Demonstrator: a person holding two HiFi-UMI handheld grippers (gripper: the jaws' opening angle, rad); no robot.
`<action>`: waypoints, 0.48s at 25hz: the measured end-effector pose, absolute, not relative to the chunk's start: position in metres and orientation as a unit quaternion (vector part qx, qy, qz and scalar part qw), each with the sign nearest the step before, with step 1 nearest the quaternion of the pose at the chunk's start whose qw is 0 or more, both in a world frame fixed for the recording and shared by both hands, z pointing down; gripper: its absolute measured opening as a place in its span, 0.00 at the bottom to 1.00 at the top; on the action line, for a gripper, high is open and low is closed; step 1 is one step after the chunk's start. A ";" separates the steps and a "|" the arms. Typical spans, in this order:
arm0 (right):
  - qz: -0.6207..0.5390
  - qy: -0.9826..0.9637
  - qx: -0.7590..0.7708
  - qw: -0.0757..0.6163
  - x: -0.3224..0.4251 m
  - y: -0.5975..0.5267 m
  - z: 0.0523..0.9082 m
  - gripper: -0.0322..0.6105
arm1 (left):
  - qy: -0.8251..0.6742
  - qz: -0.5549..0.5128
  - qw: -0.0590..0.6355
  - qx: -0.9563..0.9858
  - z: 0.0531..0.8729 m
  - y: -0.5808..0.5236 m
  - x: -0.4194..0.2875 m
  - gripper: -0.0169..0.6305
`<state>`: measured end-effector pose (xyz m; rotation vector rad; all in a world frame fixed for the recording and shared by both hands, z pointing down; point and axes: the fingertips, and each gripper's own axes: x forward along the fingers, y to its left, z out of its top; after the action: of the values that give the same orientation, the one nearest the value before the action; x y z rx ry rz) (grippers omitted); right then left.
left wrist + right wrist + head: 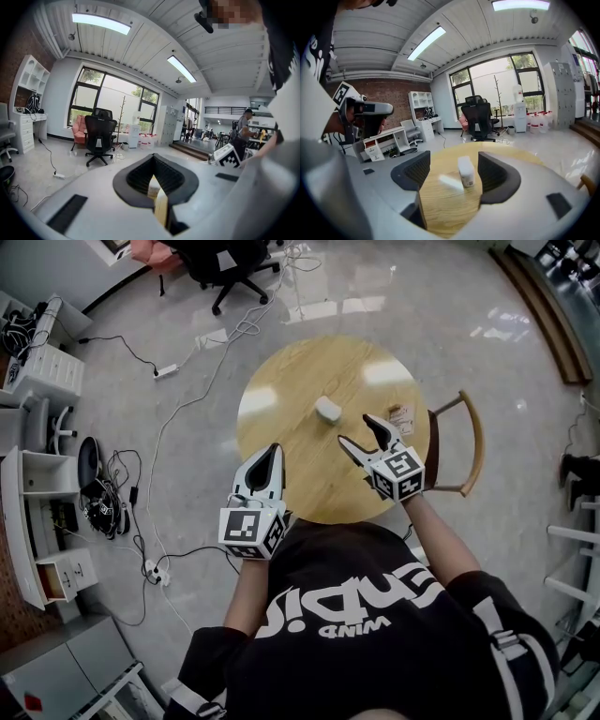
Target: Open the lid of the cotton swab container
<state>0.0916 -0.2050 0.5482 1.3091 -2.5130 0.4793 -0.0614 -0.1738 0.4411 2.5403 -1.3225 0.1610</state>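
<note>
Head view — right gripper point(353, 428) spread wide near cotton swab container point(327, 409).

Your left gripper point(273, 454) points to 12 o'clock, its fingers point(265, 470) pressed tight together. Your right gripper point(357, 430) angles toward 11 o'clock, fingers spread wide apart, gripping nothing.

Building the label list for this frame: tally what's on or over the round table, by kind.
White container: 1
Small flat printed item at the edge of the table: 1
Tongs over the table: 2 (left tongs shut, right tongs open, both empty)
Total: 4
</note>
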 end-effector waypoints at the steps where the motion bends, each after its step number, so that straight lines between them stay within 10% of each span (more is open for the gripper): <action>1: 0.167 -0.866 0.449 0.144 0.090 -0.209 0.557 0.51 | -0.456 0.057 0.137 0.878 0.442 -0.174 -0.062 0.04; 12: 0.196 -0.841 0.456 0.214 0.087 -0.249 0.647 0.51 | -0.456 0.071 0.151 0.874 0.453 -0.177 -0.067 0.04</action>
<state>0.0872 -0.2494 0.6468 1.2655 -2.3350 0.5450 -0.0668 -0.1774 0.4528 2.5109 -1.3094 0.2044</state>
